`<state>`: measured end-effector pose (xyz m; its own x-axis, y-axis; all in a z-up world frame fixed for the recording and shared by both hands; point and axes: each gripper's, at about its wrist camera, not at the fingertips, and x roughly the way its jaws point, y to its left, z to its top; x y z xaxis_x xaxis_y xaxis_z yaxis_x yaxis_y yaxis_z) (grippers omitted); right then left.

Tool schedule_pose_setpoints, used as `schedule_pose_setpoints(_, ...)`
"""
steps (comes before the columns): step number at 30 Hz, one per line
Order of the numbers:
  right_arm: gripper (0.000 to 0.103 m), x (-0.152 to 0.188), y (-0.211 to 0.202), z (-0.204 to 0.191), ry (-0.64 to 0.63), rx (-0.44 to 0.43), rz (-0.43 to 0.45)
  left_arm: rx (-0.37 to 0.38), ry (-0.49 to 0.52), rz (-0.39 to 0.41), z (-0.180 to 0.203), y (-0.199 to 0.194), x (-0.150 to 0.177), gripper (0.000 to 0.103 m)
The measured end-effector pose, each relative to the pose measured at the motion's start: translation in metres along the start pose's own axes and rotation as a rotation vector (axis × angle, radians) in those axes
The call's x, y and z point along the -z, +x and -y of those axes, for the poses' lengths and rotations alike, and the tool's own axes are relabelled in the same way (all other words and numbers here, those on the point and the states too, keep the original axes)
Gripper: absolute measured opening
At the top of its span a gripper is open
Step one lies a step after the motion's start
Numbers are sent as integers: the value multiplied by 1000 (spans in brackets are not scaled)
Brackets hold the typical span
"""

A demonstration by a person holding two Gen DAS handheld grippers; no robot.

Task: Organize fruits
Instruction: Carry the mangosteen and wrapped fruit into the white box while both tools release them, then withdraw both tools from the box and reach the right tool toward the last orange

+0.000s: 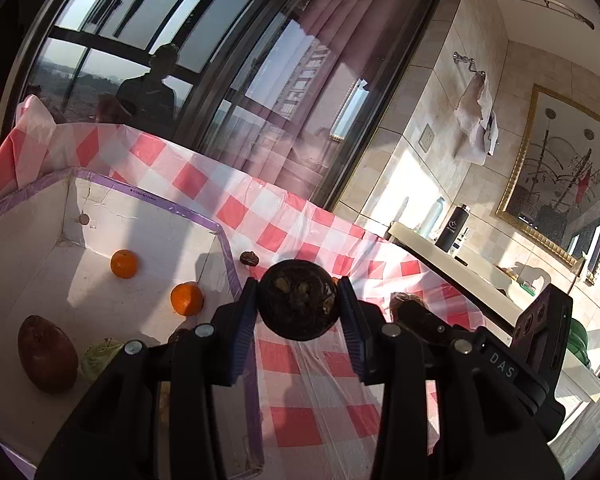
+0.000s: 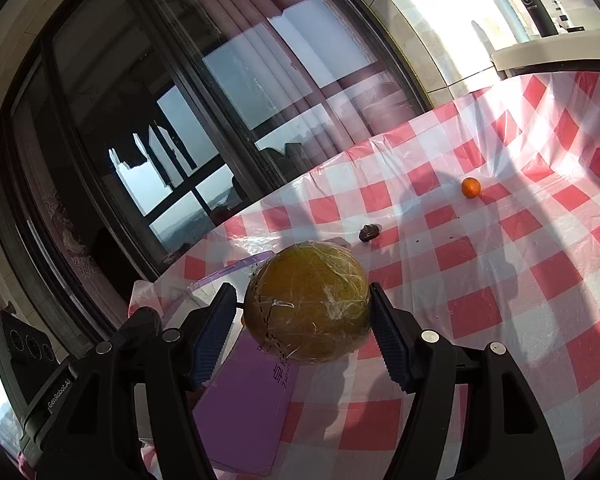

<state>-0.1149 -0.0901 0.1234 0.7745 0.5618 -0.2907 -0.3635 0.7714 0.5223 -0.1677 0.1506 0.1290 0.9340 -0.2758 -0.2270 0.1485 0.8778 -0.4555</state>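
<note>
Readable writing first: the other gripper's body (image 1: 512, 368) poking into the left wrist view is showing "DAS" in white letters, and in the right wrist view the black housing at the lower left (image 2: 44, 384) is reading "GenRobot.AI". There's printed text on the purple box edge (image 2: 256, 396) under the big fruit too, but I can't make it out, same for the tiny print on the purple tape along the white box's rim (image 1: 152, 196). The left gripper (image 1: 299, 300) is pinching a dark round fruit (image 1: 299, 300) between its blue pads, holding it up in the air over the red-and-white checked tablecloth (image 1: 296, 424), just beside the right wall of the white box (image 1: 100, 280). It's pointing slightly downward toward the window. Sitting inside the box are two small oranges (image 1: 124, 264) (image 1: 187, 299), a big reddish-brown fruit (image 1: 47, 354) and something pale green (image 1: 98, 360) next to it. A small dark fruit (image 1: 249, 258) is lying on the cloth just outside the box wall. The right gripper (image 2: 306, 312) is clamping a large yellowish round fruit (image 2: 306, 304) wrapped in clear film, jaws standing fairly wide around it, hovering above the cloth and the purple box edge. Farther out on the cloth there's one small orange (image 2: 471, 187) and a little dark lump (image 2: 369, 233), well apart from each other.
</note>
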Motion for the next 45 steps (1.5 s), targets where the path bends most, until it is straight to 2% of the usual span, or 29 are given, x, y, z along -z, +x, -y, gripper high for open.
schedule_pose_setpoints(12, 66, 37, 73, -80, -150, -93, -161, -205, -107, 9, -88, -25, -21, 40)
schedule_pose_setpoints(17, 66, 47, 103, -109, -232, -75, -253, -281, -100, -18, -103, -27, -28, 40)
schedule_pose_setpoints(22, 66, 53, 136, -135, -435, 61, -407, -424, -49, -126, -106, -14, -33, 40)
schedule_pose_setpoints(25, 66, 55, 153, -142, -532, 117, -512, -524, -23, -260, -110, 6, -33, 40)
schedule_pose_setpoints(28, 65, 65, 167, -150, -682, 147, -600, -542, -17, -356, -116, 18, -32, 40)
schedule_pose_setpoints(34, 65, 88, 192, -154, -924, 219, -716, -604, -10, -454, -119, 32, -32, 40)
schedule_pose_setpoints(36, 65, 92, 197, -152, -943, 210, -763, -638, -5, -499, -121, 40, -31, 41)
schedule_pose_setpoints(40, 65, 92, 196, -153, -952, 204, -771, -683, -18, -528, -125, 45, -30, 42)
schedule_pose_setpoints(44, 67, 88, 193, -152, -913, 189, -750, -684, -24, -531, -124, 44, -28, 62)
schedule_pose_setpoints(45, 69, 87, 193, -153, -910, 191, -743, -681, -28, -532, -125, 44, -27, 63)
